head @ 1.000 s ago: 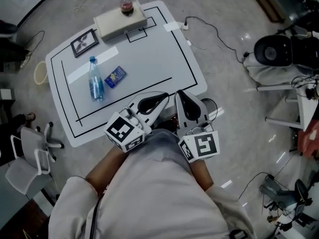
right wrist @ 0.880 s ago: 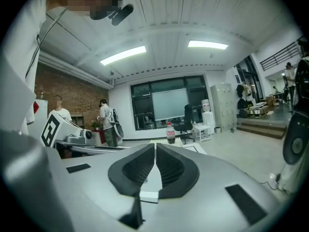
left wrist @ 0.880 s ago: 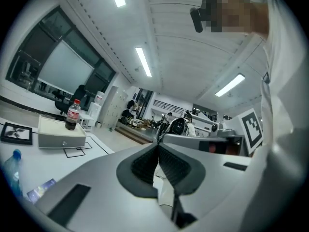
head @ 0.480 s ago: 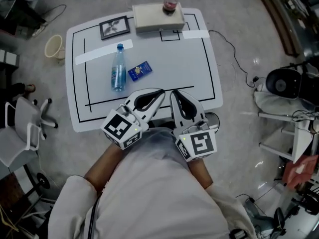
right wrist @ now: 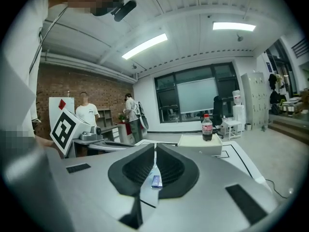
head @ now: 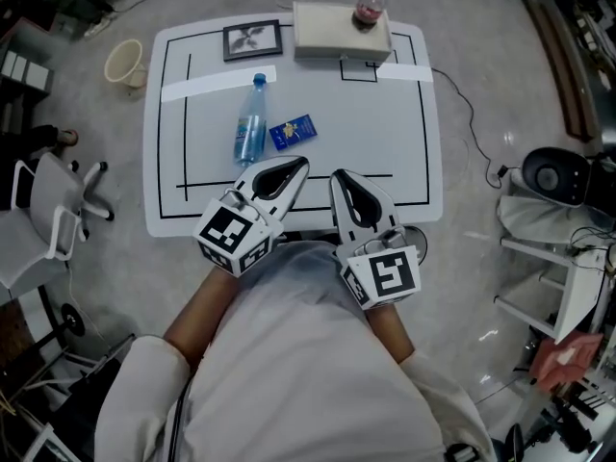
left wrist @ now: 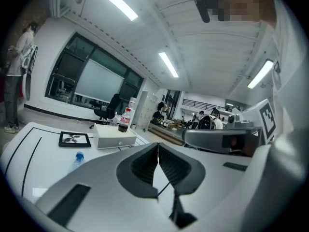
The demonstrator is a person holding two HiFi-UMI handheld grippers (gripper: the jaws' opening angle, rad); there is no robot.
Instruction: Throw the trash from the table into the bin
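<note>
A clear water bottle [head: 249,131] with a blue cap lies on the white table [head: 404,133], with a small blue packet [head: 292,131] just to its right. A red-capped cola bottle [head: 368,8] stands on a white box [head: 337,33] at the far edge. A cream bin [head: 125,63] stands on the floor off the table's far left corner. My left gripper [head: 295,165] and right gripper [head: 339,176] hover side by side over the near edge, both shut and empty. The left gripper view shows the shut left gripper [left wrist: 157,146] and the water bottle [left wrist: 75,161]. Beyond the shut right gripper [right wrist: 155,149] lies the blue packet [right wrist: 156,181].
A framed picture [head: 252,39] lies at the far left of the table, beside the box. An office chair [head: 58,224] stands on the floor to the left. A black round device [head: 553,173] and cables are to the right. People stand far off [right wrist: 87,112].
The head view has swung, so the table now sits squarer and more central. Both grippers have moved forward over the near edge toward the bottle and packet, still shut.
</note>
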